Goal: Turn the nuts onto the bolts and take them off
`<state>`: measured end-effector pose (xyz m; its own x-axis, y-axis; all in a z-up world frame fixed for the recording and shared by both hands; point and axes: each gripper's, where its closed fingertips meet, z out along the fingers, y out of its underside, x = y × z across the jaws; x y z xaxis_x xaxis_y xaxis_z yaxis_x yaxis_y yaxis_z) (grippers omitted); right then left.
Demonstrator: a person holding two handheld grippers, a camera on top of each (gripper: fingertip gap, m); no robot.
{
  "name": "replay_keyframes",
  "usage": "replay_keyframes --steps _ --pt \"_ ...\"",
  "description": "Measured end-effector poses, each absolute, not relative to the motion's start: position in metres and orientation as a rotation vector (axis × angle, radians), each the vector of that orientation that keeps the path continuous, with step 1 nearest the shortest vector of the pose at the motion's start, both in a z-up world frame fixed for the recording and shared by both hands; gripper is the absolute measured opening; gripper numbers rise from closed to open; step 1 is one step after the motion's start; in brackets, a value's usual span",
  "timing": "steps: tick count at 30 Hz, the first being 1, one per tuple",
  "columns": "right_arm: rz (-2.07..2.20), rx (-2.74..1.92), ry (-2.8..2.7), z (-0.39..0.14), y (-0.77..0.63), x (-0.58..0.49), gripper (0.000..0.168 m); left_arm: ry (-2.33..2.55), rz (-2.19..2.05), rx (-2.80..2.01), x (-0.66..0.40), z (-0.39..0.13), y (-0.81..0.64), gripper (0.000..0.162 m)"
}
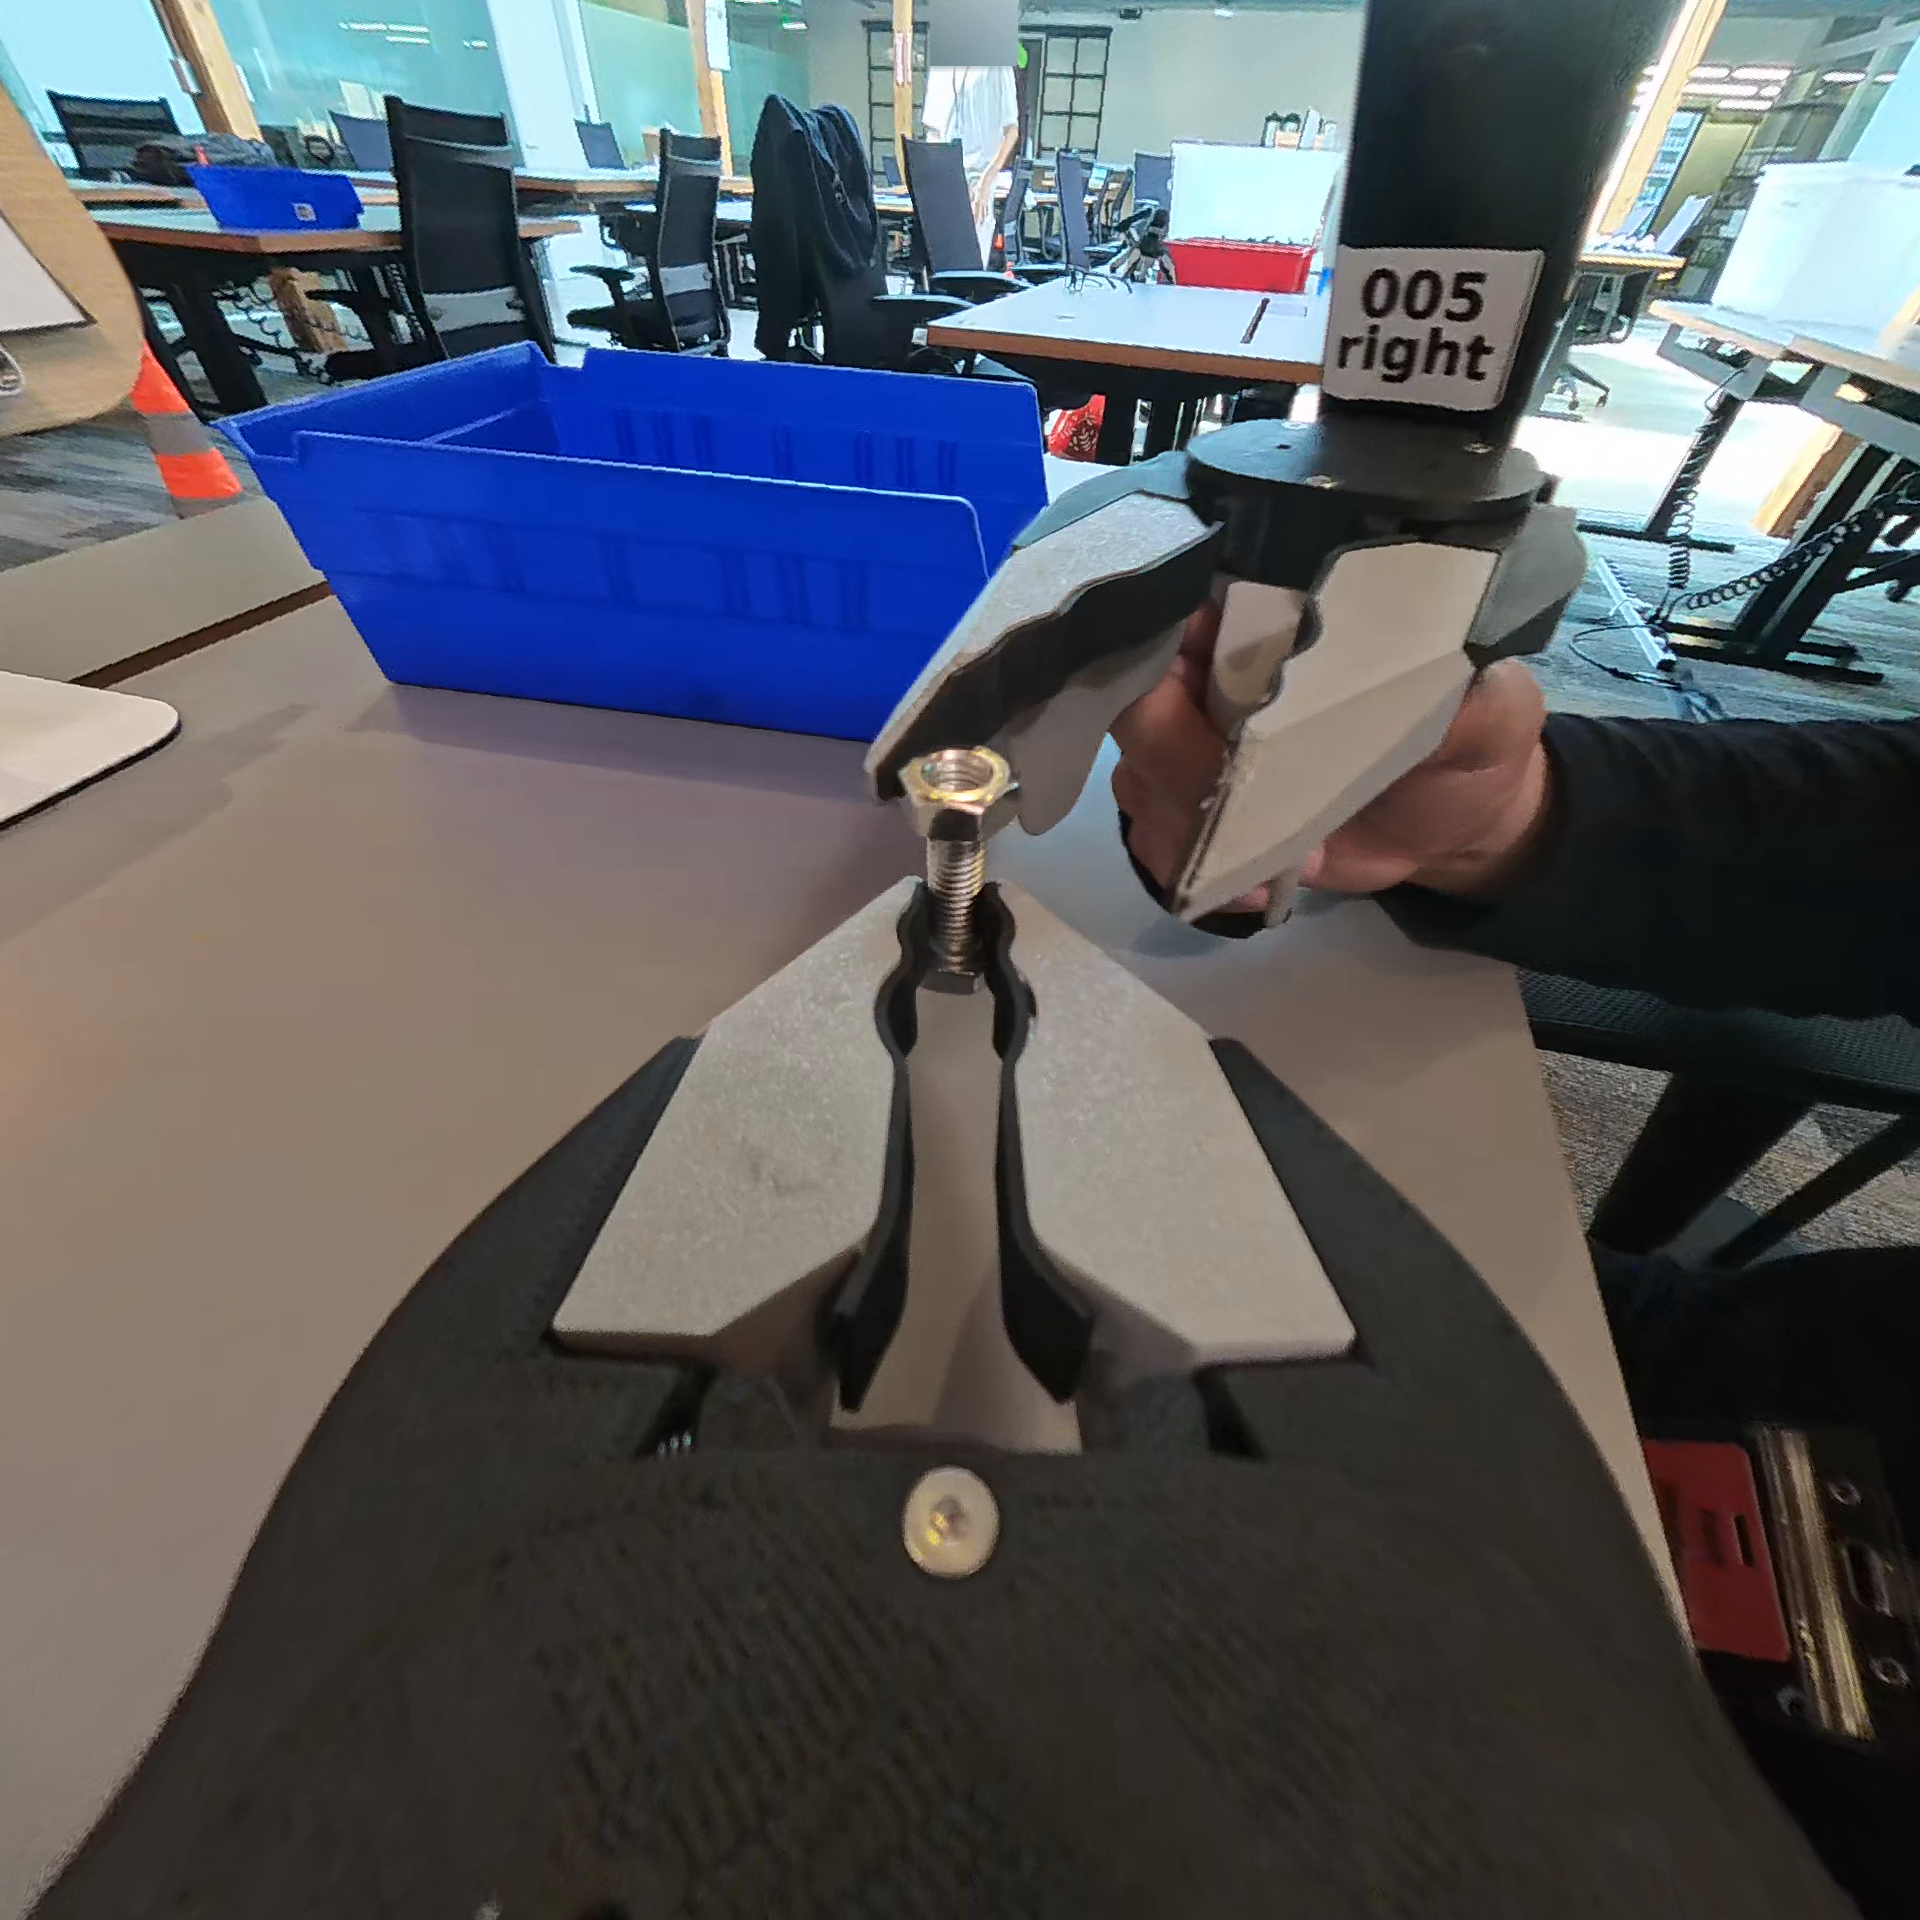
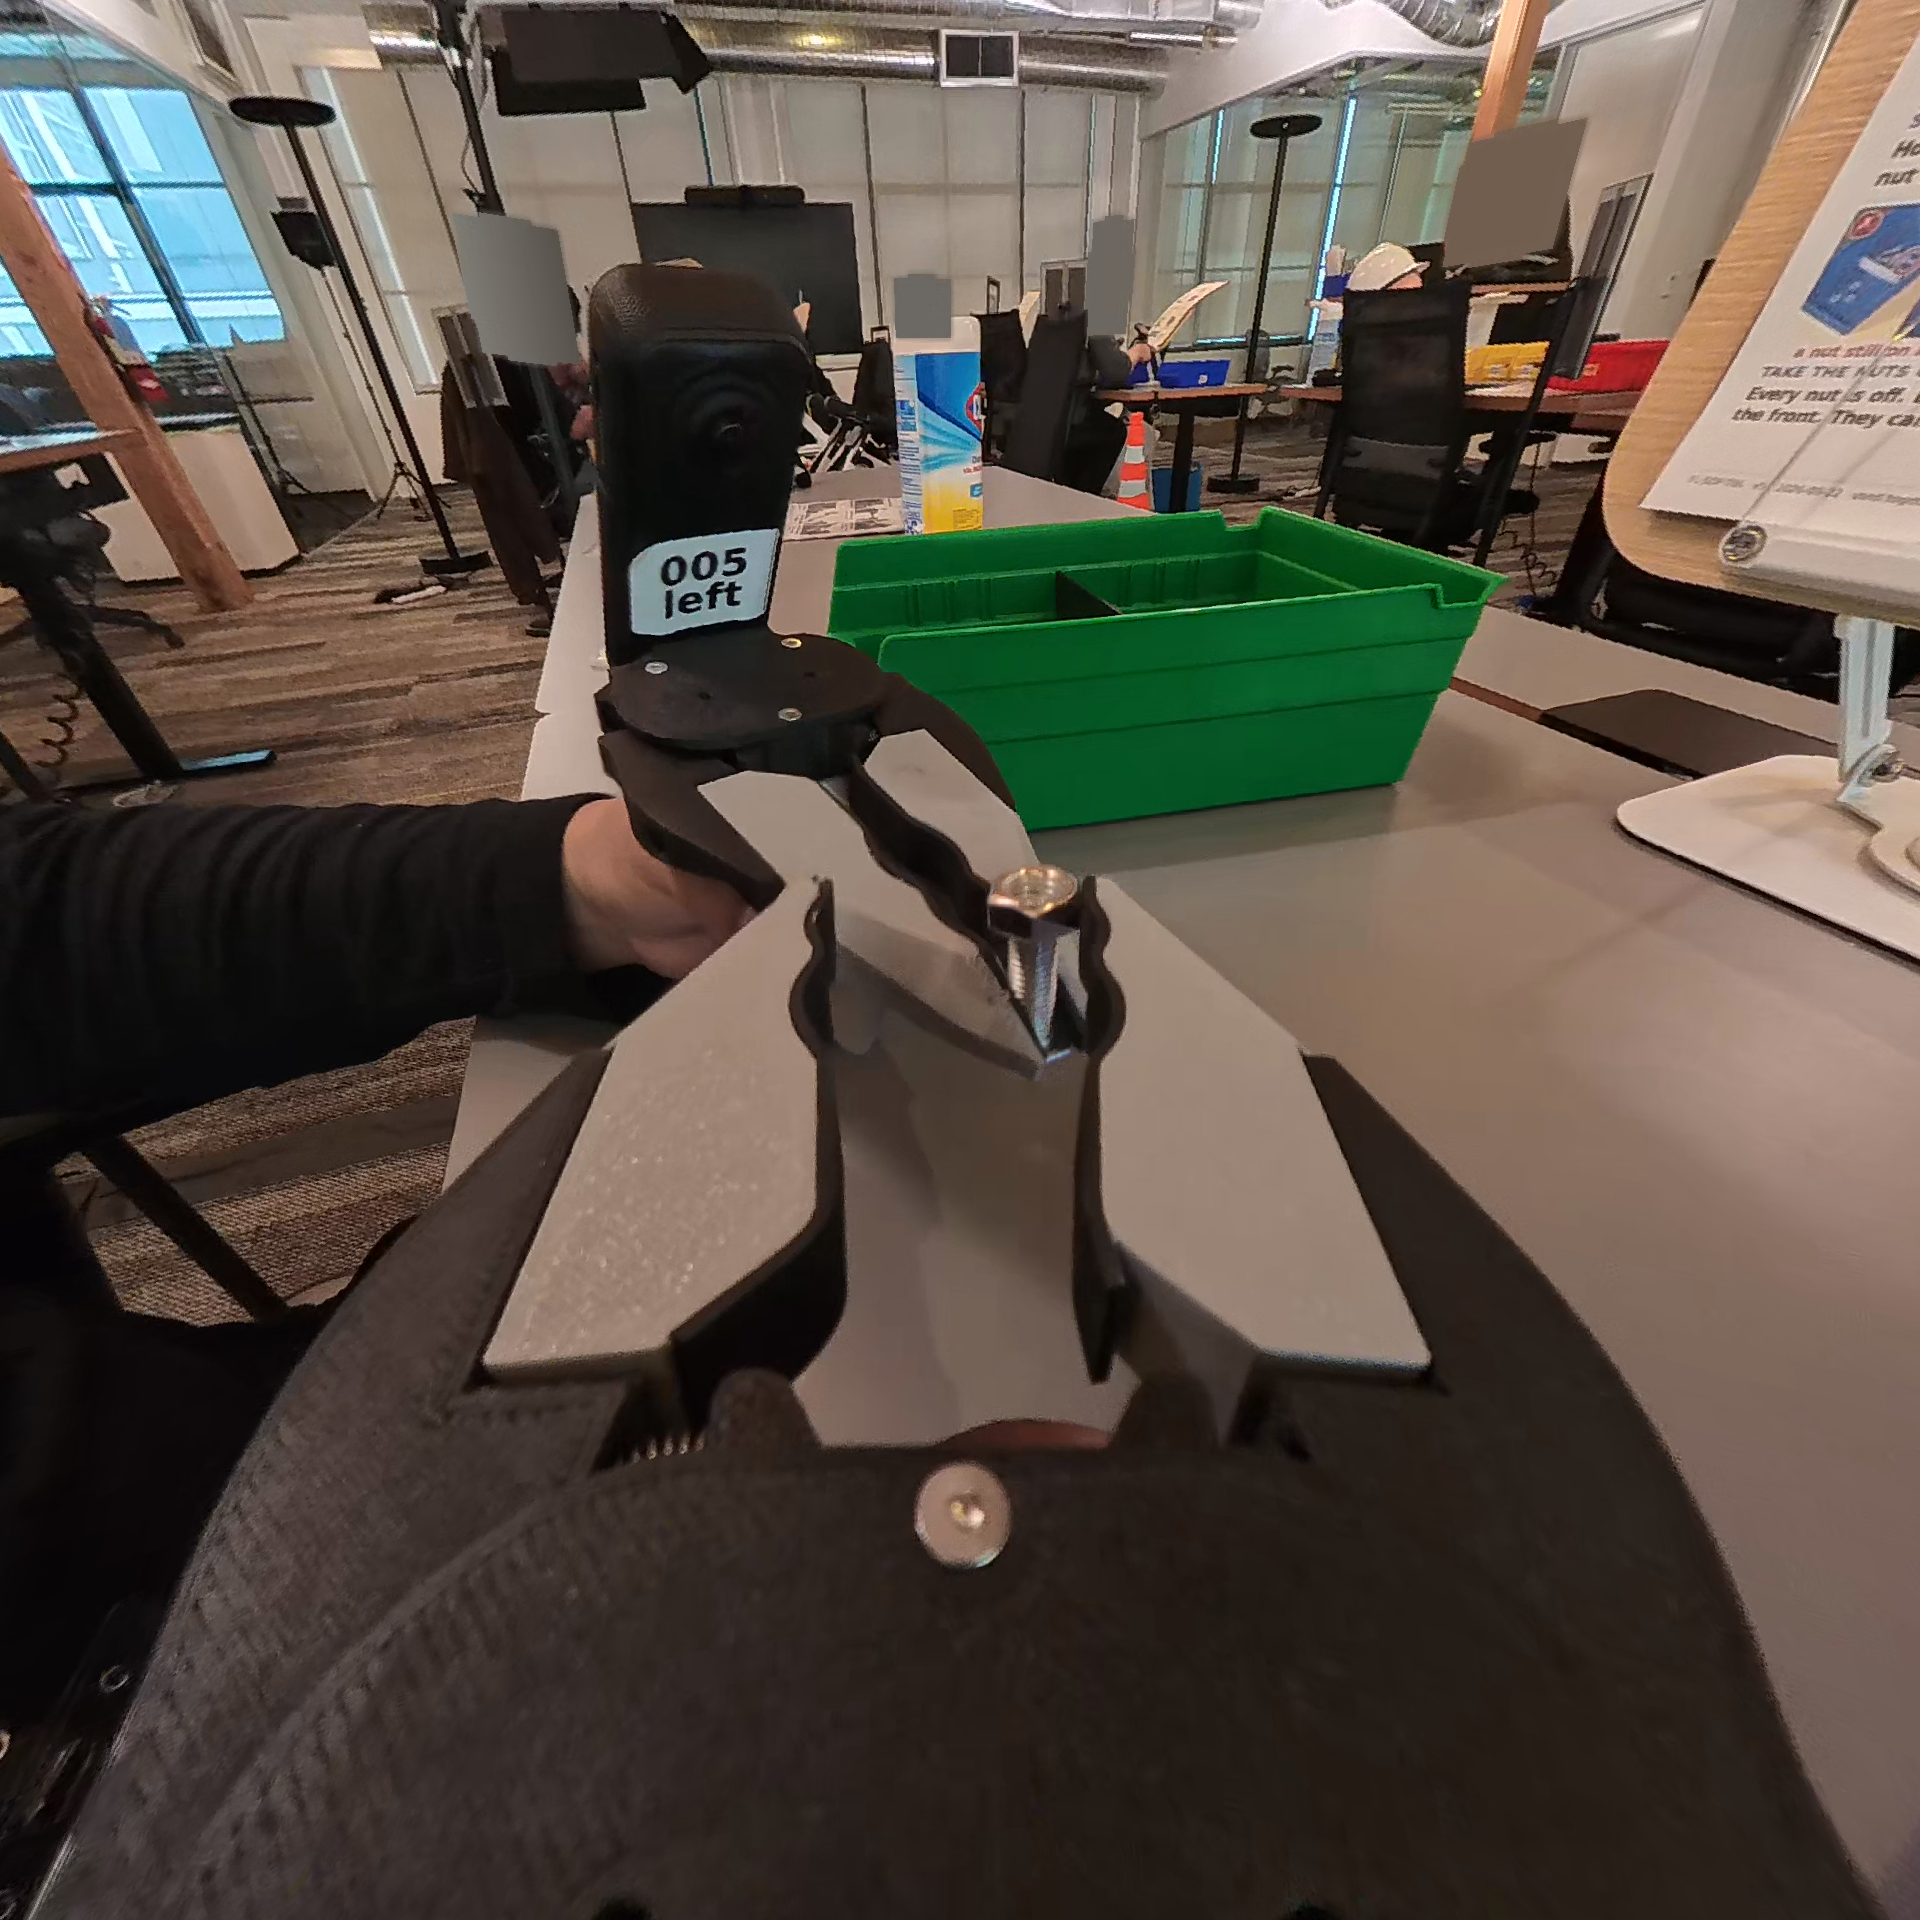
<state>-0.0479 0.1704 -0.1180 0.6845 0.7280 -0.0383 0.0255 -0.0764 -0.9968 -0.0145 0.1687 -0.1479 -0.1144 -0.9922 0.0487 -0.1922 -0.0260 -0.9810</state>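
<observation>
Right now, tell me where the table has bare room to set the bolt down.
Free: the grey table between the blue bin and the left gripper, and the stretch in front of the green bin up to the white stand base. Crowded: the middle, where the left gripper clamps the bolt and the right gripper sits at the nut.

Left tongs (image 1: 954, 935) point toward 12 o'clock, fingers pinched close. Right tongs (image 2: 956, 956) spread wide, meeting them from 1 o'clock, gripped by a hand (image 1: 1434, 790).
</observation>
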Motion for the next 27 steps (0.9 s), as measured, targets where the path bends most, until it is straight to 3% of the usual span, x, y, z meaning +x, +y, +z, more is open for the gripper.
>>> replay_keyframes --steps 2,5,7,11,14,18,20,21,24,27 --pt "0.647 -1.56 -0.622 -0.118 0.17 -0.044 0.044 1.394 -1.222 -1.342 -0.015 -0.148 0.175 0.006" --pt "0.666 -1.532 -0.632 -0.113 0.164 -0.041 0.023 1.351 -1.22 -1.378 -0.017 -0.147 0.184 0.006" --pt "0.643 -1.534 -0.583 -0.112 0.17 -0.033 0.029 1.347 -1.231 -1.38 -0.018 -0.147 0.184 0.006" --pt "0.706 -1.591 -0.513 -0.118 0.181 -0.033 0.057 1.397 -1.21 -1.357 -0.016 -0.15 0.177 0.006" --pt "0.719 -1.586 -0.561 -0.119 0.179 -0.043 0.058 1.422 -1.224 -1.343 -0.015 -0.15 0.171 0.006" --pt "0.675 -1.583 -0.611 -0.121 0.174 -0.047 0.052 1.365 -1.191 -1.381 -0.015 -0.15 0.181 0.006" --pt "0.708 -1.563 -0.623 -0.119 0.168 -0.046 0.028 1.324 -1.205 -1.398 -0.016 -0.148 0.187 0.006" --pt "0.748 -1.557 -0.604 -0.117 0.166 -0.045 0.031 1.319 -1.224 -1.399 -0.016 -0.147 0.187 0.006" --pt "0.763 -1.582 -0.522 -0.118 0.177 -0.038 0.064 1.338 -1.236 -1.386 -0.016 -0.147 0.183 0.006" --pt "0.777 -1.593 -0.565 -0.121 0.177 -0.048 0.064 1.396 -1.243 -1.352 -0.013 -0.148 0.17 0.006"
